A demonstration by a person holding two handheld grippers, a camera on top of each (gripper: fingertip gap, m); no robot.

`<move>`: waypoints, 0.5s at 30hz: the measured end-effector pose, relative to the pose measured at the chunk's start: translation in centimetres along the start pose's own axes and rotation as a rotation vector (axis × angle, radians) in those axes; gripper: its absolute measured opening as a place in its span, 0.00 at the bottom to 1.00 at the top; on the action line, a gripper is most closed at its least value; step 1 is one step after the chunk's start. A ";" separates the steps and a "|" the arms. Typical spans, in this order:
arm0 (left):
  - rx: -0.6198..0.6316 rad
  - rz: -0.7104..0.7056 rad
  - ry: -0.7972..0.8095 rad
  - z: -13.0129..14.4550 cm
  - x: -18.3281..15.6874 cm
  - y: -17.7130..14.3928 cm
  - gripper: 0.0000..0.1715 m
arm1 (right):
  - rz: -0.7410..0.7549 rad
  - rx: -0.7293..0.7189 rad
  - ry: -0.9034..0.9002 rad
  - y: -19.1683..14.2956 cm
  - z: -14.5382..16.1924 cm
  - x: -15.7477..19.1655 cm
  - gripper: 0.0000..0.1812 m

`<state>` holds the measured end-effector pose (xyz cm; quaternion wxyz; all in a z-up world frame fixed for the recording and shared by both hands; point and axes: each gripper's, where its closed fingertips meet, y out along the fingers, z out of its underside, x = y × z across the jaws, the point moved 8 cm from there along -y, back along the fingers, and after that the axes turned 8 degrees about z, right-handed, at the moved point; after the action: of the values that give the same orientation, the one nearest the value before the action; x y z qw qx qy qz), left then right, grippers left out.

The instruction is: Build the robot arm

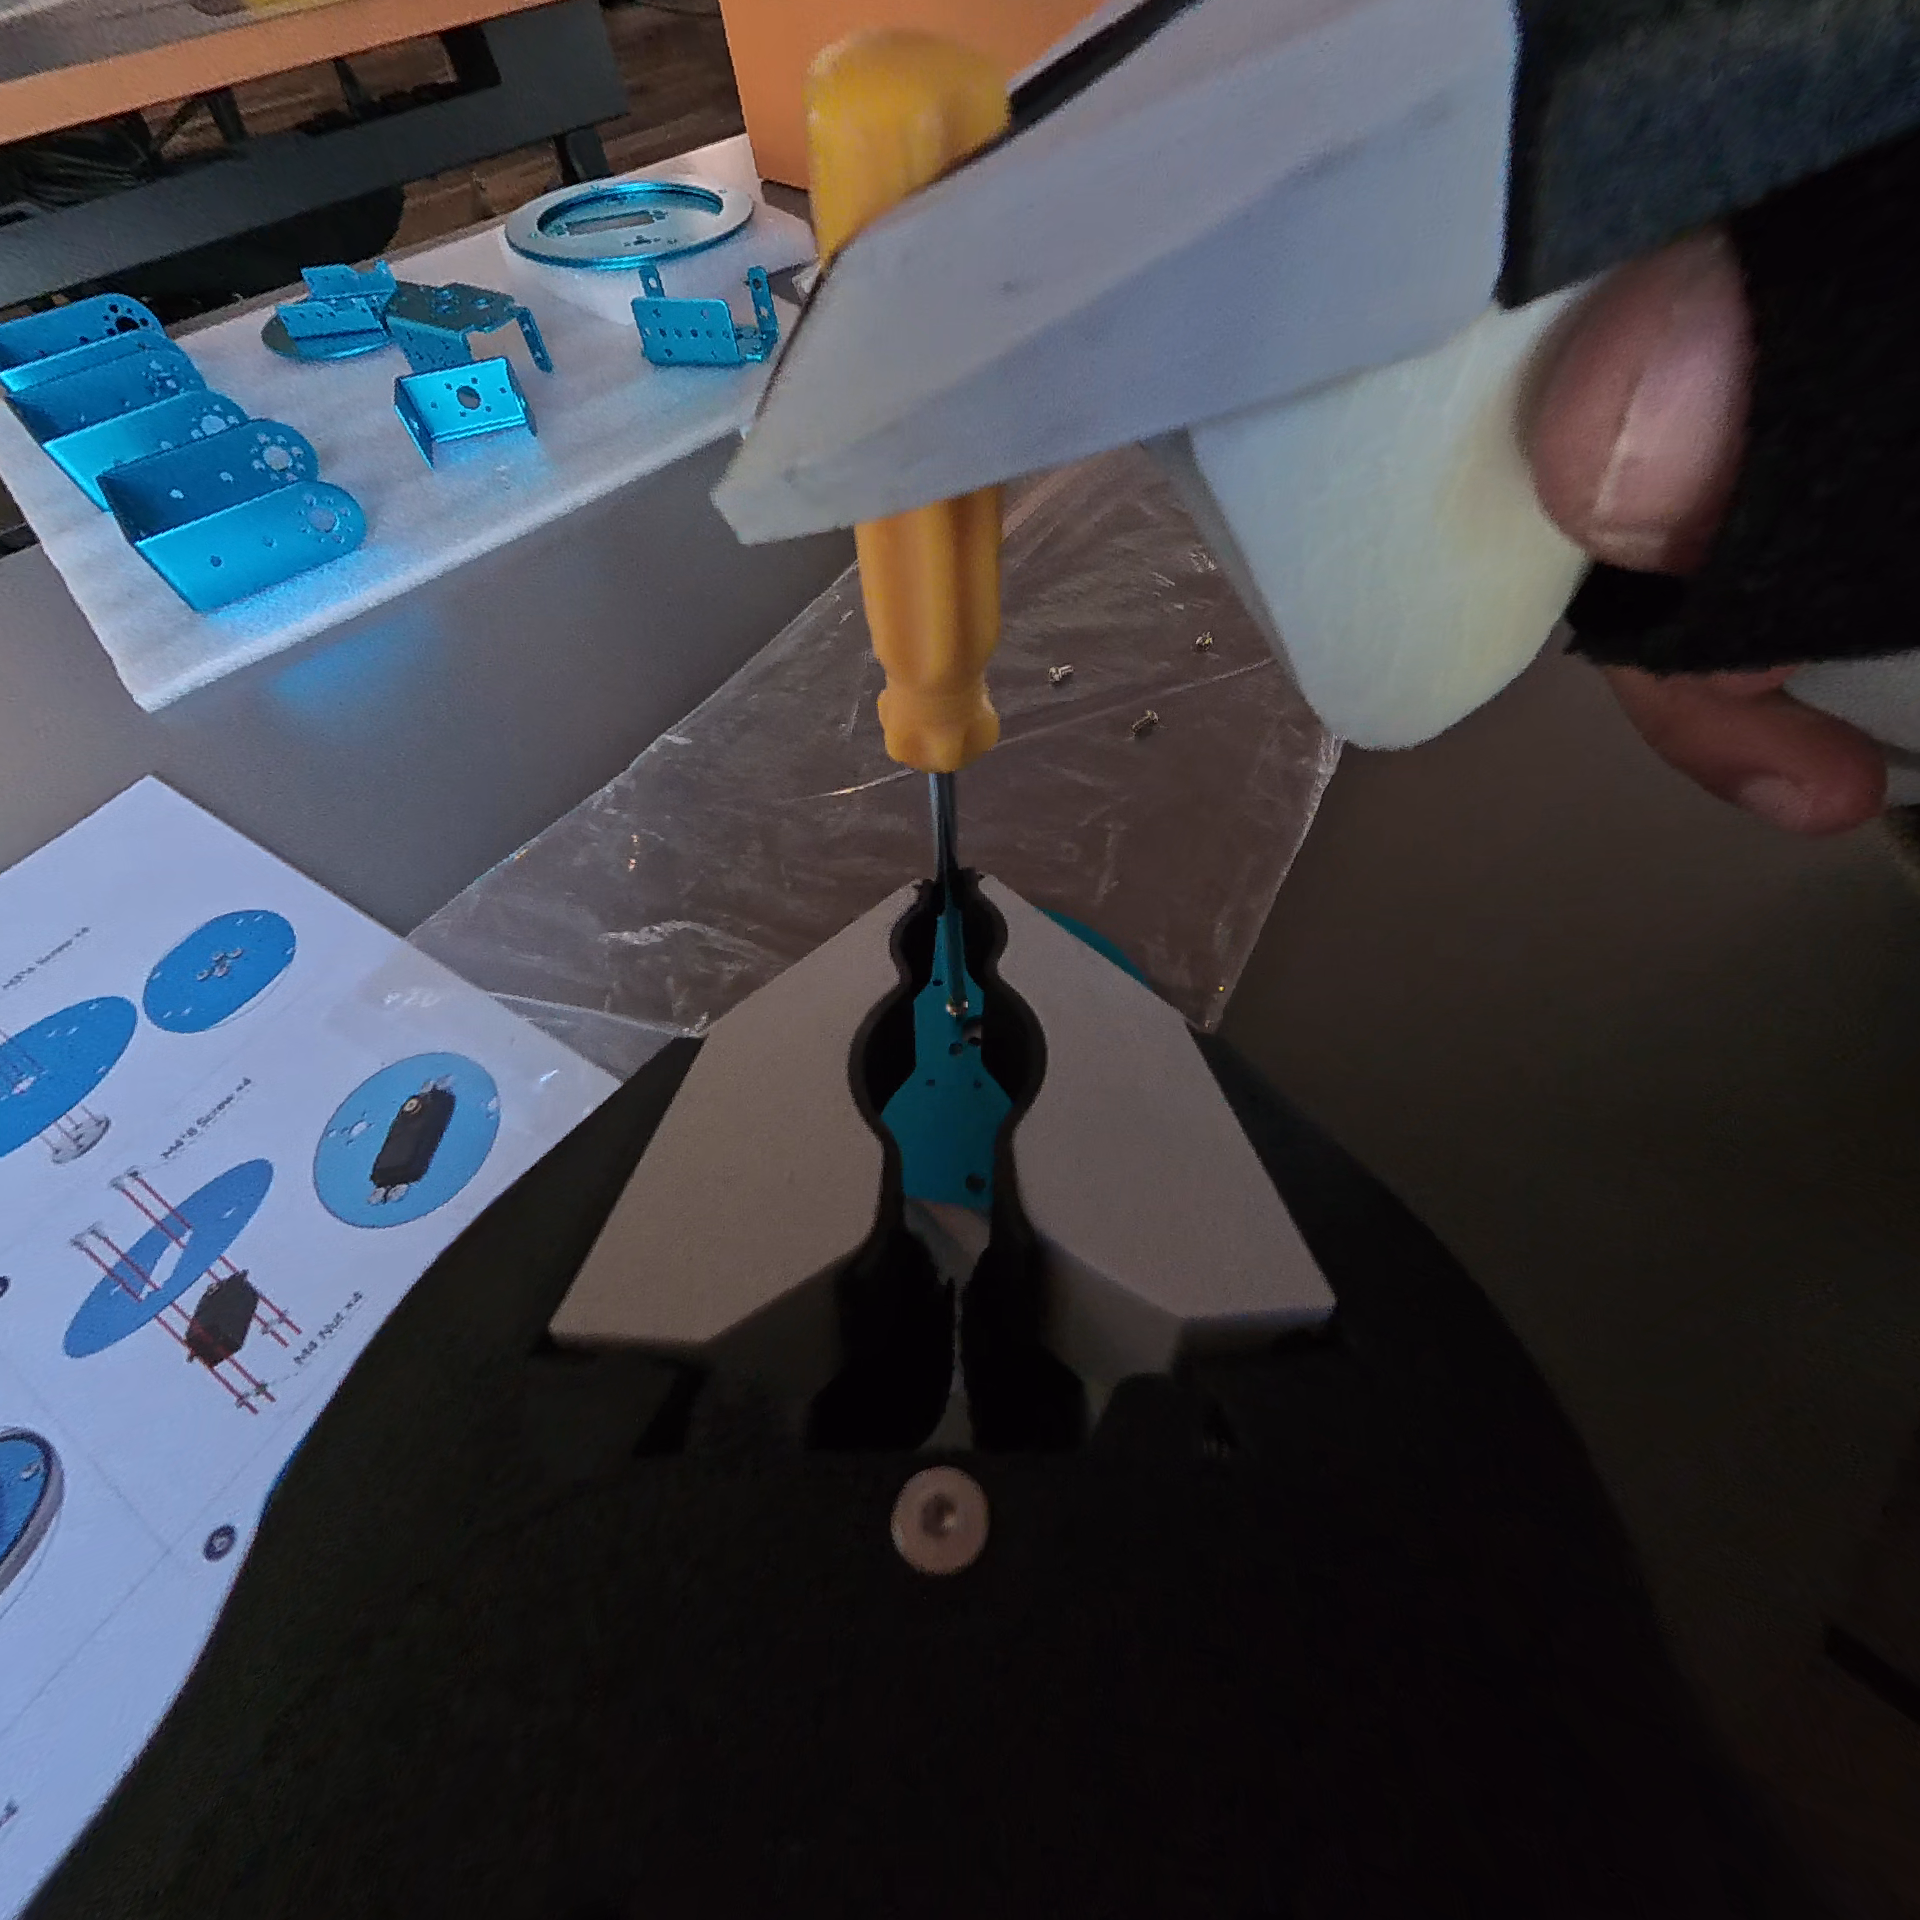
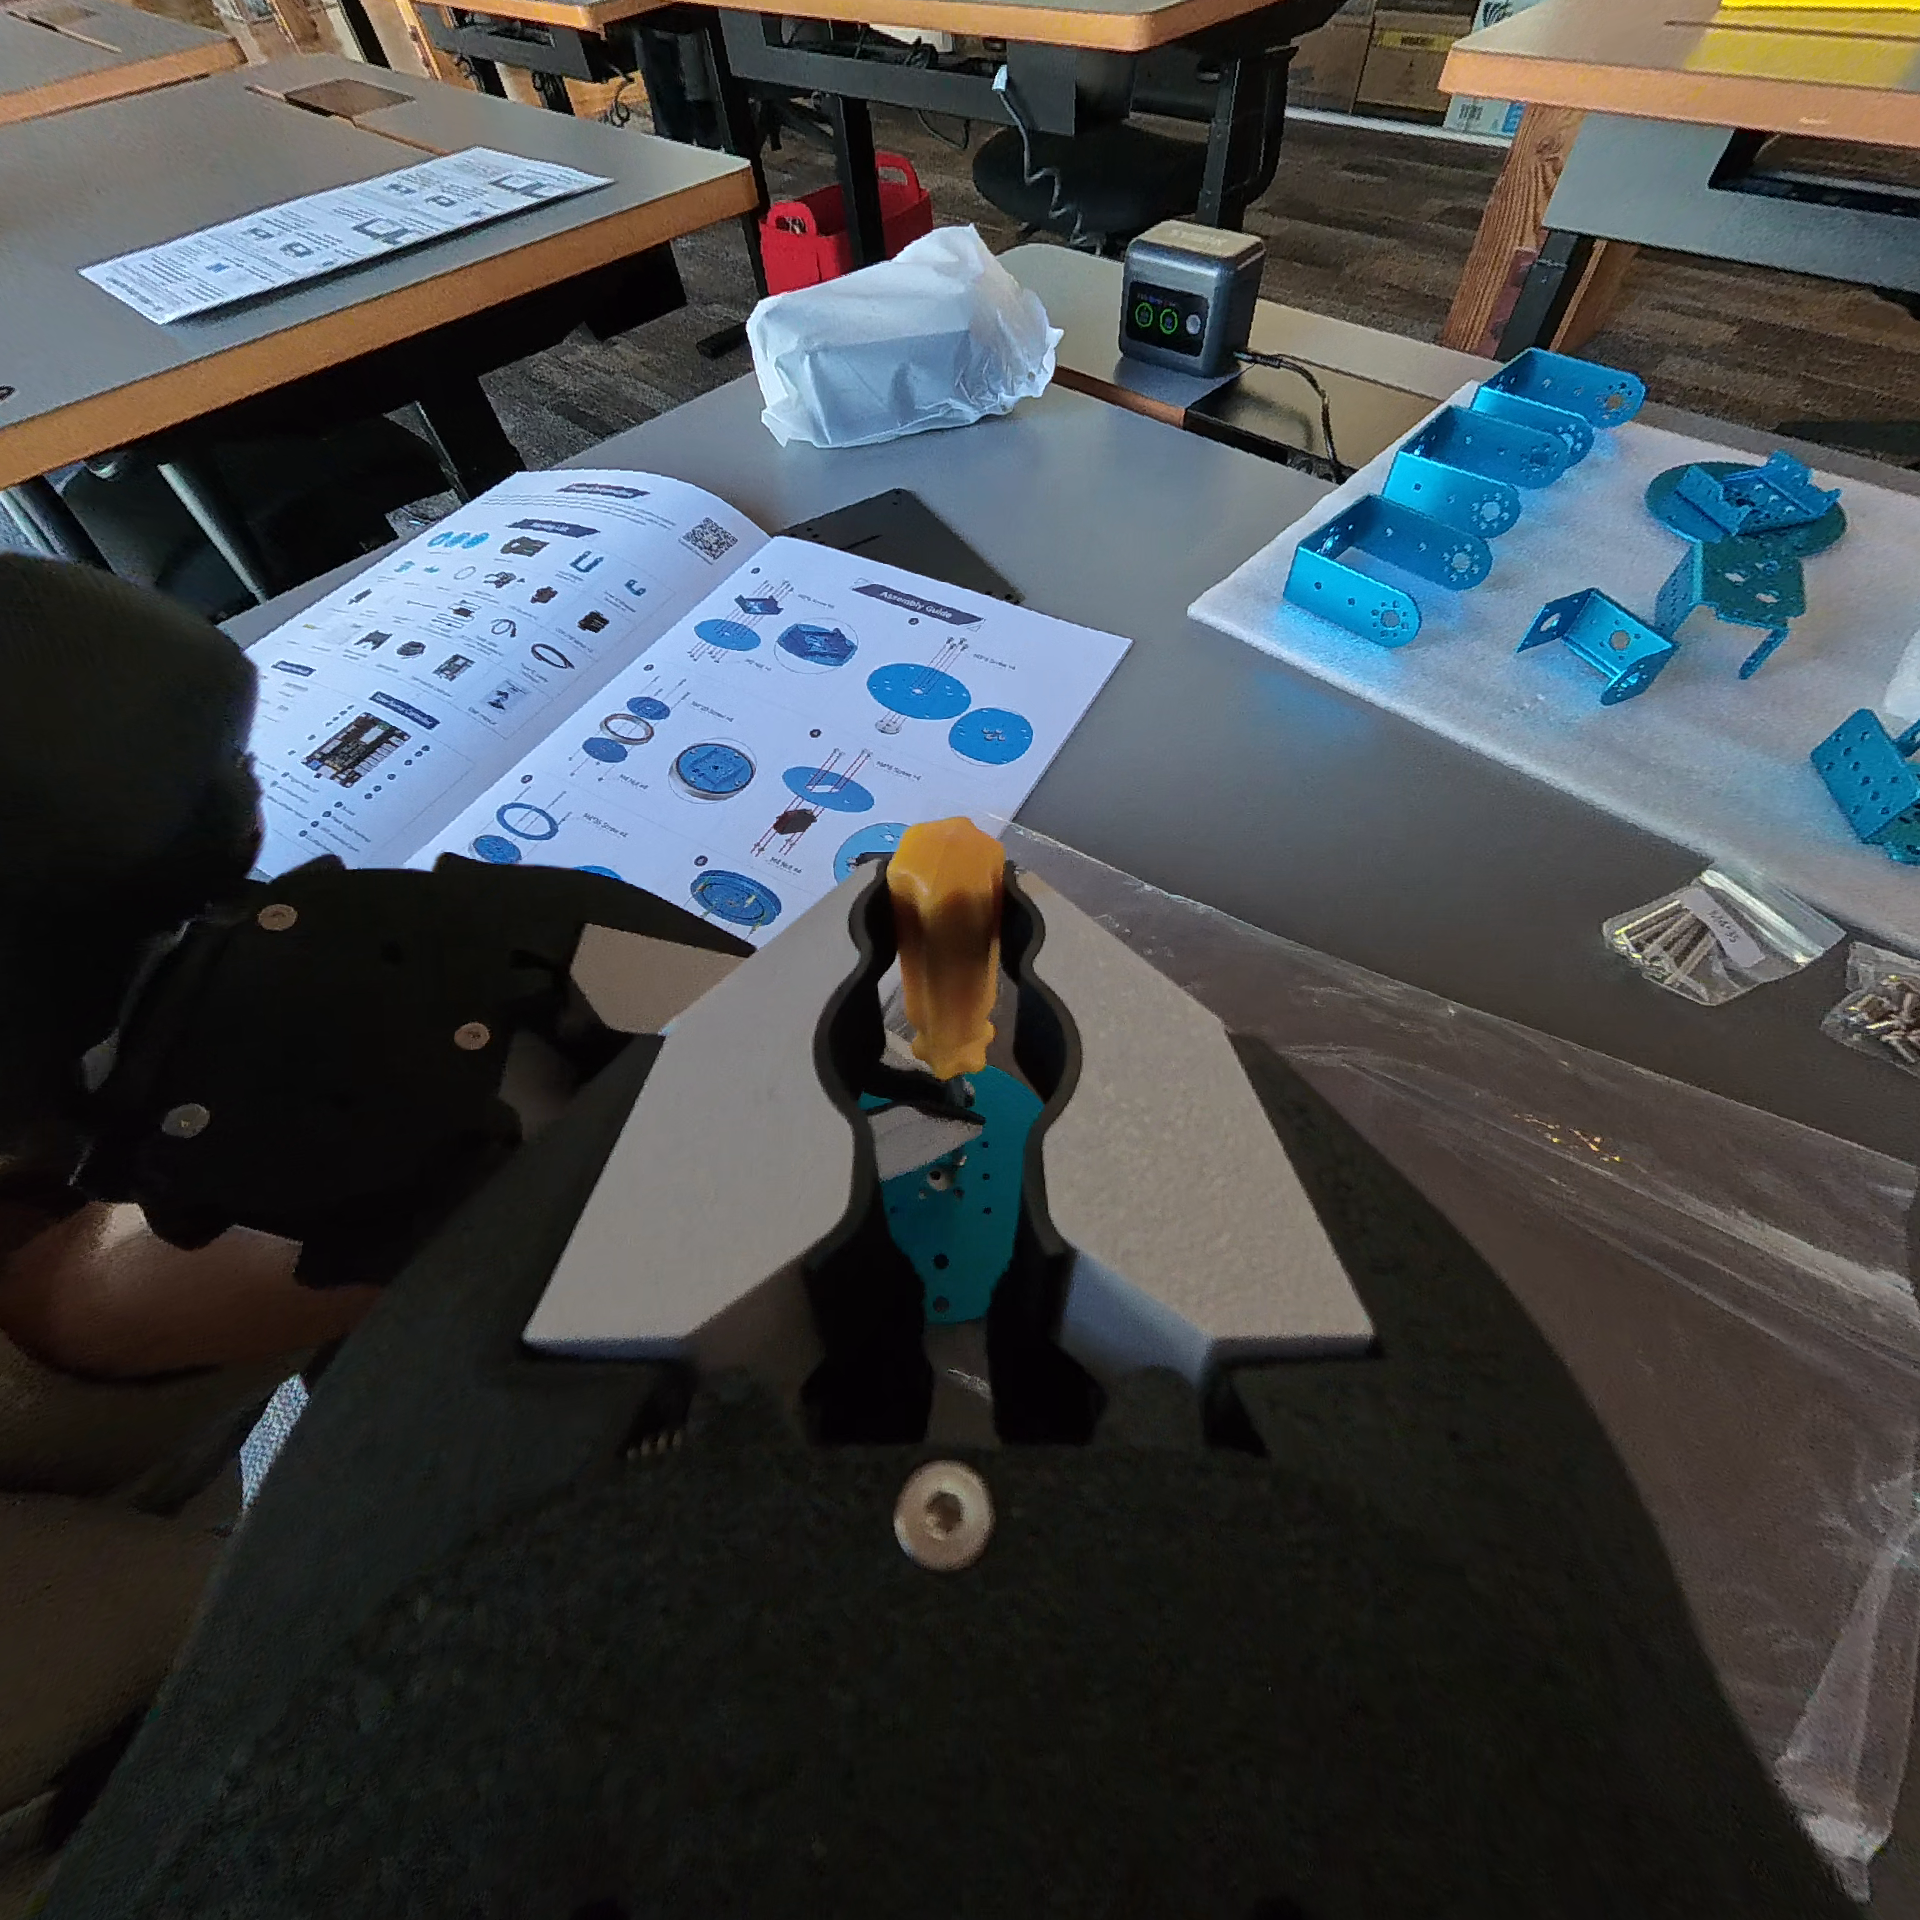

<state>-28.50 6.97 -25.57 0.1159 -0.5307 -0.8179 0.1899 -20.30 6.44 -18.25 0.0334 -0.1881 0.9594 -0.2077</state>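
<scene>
My right gripper is shut on the yellow handle of a small screwdriver, held upright. Its tip rests on a screw in a blue metal disc lying on clear plastic. In the left wrist view the screwdriver stands ahead, with a right gripper finger and a hand above it. My left gripper has its jaws almost together low over the disc, which shows through the gap. The shaft runs between its tips. I cannot tell if it clamps the disc. Its black body shows at the left.
An open assembly manual lies left of the disc. A white foam sheet holds several blue brackets. Loose screws lie on the plastic sheet, with bags of screws at the right. A white wrapped bundle and a grey device stand behind.
</scene>
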 end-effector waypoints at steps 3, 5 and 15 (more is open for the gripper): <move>-0.009 0.013 0.002 0.1 0.1 0.0 0.02 | -0.037 0.003 0.009 0.1 -0.1 -0.2 0.10; -0.011 0.031 -0.012 0.1 0.2 -0.1 0.03 | -0.103 -0.032 -0.005 0.1 0.0 -0.3 0.12; -0.011 0.072 -0.008 0.1 0.3 -0.2 0.03 | -0.803 -0.295 -0.284 -1.0 2.0 -7.0 0.29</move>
<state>-28.80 7.14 -25.60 0.1028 -0.5598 -0.7997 0.1913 -13.19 7.42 -19.73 0.0542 -0.5750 0.8155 -0.0373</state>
